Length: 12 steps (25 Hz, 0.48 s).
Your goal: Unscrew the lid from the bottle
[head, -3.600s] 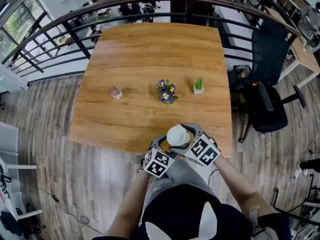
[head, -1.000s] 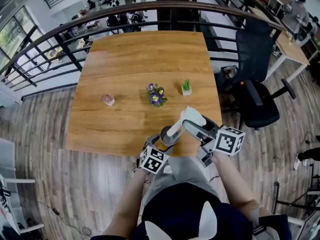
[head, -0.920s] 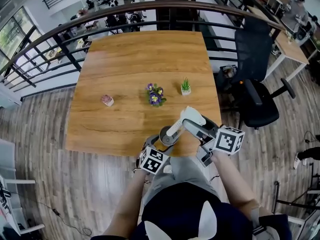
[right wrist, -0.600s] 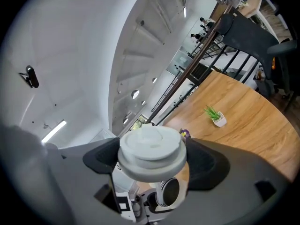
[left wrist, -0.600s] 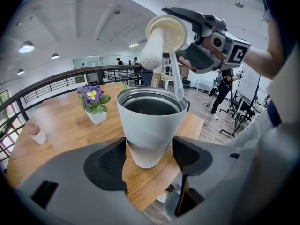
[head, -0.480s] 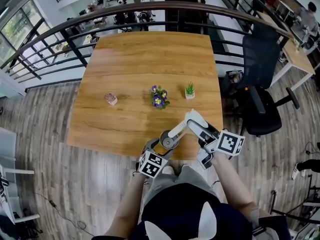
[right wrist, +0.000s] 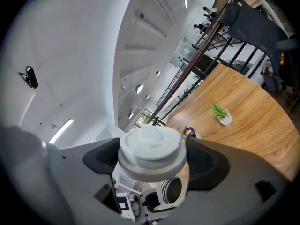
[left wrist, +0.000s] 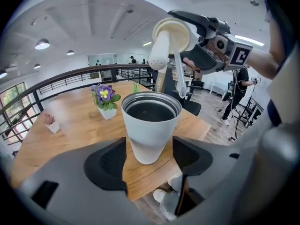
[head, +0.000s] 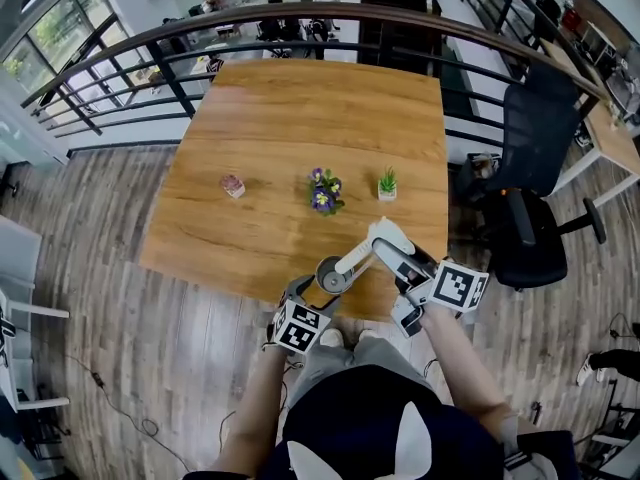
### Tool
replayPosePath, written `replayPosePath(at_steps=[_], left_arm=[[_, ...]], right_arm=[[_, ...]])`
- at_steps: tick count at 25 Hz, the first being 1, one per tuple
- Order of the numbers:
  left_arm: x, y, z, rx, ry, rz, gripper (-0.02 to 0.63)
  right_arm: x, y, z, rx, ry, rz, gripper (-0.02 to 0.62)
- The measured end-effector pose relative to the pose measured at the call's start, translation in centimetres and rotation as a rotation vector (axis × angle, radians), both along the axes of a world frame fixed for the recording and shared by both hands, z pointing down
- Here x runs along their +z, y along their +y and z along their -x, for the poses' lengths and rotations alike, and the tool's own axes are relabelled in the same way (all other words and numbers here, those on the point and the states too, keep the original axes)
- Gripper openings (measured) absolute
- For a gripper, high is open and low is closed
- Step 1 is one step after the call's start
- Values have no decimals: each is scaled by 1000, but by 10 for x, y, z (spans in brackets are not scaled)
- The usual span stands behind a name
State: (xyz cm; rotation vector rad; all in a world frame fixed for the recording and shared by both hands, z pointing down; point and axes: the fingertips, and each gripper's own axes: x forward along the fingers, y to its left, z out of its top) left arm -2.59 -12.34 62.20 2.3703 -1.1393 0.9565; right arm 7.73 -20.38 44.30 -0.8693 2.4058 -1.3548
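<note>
The white bottle (head: pixel 334 275) stands open-mouthed at the table's near edge, with my left gripper (head: pixel 322 288) shut on its lower body. In the left gripper view both pads flank the bottle (left wrist: pixel 151 125) and its dark inside shows. My right gripper (head: pixel 388 240) is shut on the white lid (head: pixel 384 234), held tilted up and to the right of the bottle. A white tube and a clear straw hang from the lid (left wrist: pixel 171 34). In the right gripper view the lid (right wrist: pixel 151 146) sits between the jaws, and the open bottle (right wrist: pixel 171 189) lies below it.
On the wooden table (head: pixel 300 118) stand a purple flower pot (head: pixel 322 190), a small green plant (head: pixel 387 182) and a little pink pot (head: pixel 232 185). A curved railing (head: pixel 300 28) runs behind the table. A black office chair (head: pixel 530 218) stands at the right.
Earlier the lid sat on the bottle between both grippers; now it is off, held up to the right. Over the last second both grippers have barely moved.
</note>
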Motion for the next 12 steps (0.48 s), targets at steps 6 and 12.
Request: replayPosePath(at_steps=[6, 12], left_arm=[[-4, -1, -4, -35, -7, -12, 319], [-5, -5, -6, -60, -12, -13, 320]], right_arm=[[-6, 2, 0, -32, 1, -7, 440], [-6, 1, -7, -33, 28, 11, 440]])
